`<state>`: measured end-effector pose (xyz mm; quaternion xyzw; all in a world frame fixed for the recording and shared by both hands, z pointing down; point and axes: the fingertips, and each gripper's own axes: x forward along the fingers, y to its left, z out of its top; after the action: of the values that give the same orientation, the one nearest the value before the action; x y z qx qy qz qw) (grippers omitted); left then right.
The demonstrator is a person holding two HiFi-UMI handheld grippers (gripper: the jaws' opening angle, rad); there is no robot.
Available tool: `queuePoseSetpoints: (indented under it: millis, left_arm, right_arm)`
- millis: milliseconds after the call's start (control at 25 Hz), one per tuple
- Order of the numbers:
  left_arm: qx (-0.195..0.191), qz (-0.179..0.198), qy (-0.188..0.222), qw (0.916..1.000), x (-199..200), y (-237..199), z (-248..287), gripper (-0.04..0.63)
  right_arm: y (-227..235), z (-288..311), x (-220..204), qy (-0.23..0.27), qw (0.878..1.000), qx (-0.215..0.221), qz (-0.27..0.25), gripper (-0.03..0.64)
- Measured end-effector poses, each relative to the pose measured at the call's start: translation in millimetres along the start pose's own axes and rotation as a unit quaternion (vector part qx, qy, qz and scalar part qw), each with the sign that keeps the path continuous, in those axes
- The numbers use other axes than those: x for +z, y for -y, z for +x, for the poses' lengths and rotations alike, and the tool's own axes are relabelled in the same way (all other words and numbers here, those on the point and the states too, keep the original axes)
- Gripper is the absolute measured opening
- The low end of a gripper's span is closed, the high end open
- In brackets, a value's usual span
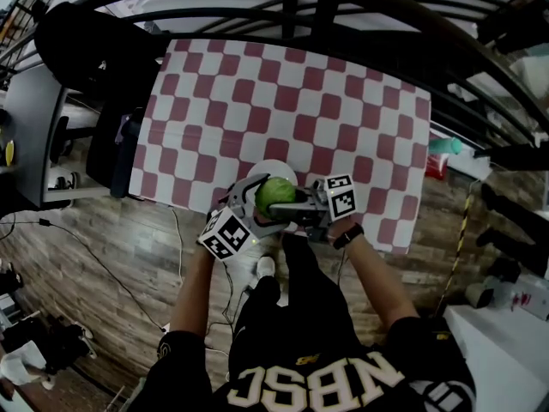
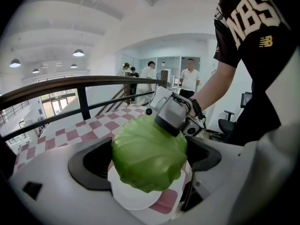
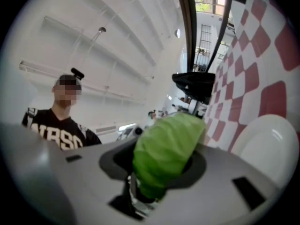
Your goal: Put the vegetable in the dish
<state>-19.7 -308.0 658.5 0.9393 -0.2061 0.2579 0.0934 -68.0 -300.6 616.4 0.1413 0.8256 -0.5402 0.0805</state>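
One grip only: right gripper (image 1: 281, 206) clamps the cabbage (image 1: 276, 191) over the dish (image 1: 273, 166), left gripper (image 1: 256, 201) spread open, so it may slip.

A green vegetable (image 1: 276, 193) is held by the right gripper (image 1: 290, 209) above a white dish (image 1: 273, 167), which is set at the near edge of a red-and-white checkered table (image 1: 283, 93). The left gripper (image 1: 247, 201) is positioned just beside the green vegetable.

Bright, even light; fisheye-warped edges; close foreground seemingly soft.
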Motion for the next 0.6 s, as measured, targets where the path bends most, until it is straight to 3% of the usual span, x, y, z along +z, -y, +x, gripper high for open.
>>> queuePoseSetpoints:
  millis: [160,320,400,520,600]
  left_arm:
    - [0.015,-0.009,-0.003,0.9998,-2.8,-6.3,-2.7,0.491]
    - [0.032,-0.018,-0.017,0.9992,-18.0,-11.8,-2.3,0.491]
    - [0.045,-0.024,-0.024,0.9984,-24.1,-16.7,-2.2,0.491]
    - [0.055,-0.033,-0.035,0.9973,-32.2,-21.7,-0.7,0.491]
    - [0.058,-0.033,-0.039,0.997,-36.0,-24.7,1.5,0.491]
  right_arm:
    - [11.3,2.5,0.3,-0.007,0.999,-0.03,-0.007,0.183]
    - [34.5,-11.5,-2.8,-0.05,0.992,-0.113,-0.038,0.307]
    - [43.3,-23.0,-1.6,-0.079,0.983,-0.152,-0.063,0.324]
    - [49.3,-48.7,0.3,-0.144,0.959,-0.204,-0.132,0.336]
    - [54.9,-72.6,0.4,-0.202,0.927,-0.249,-0.196,0.341]
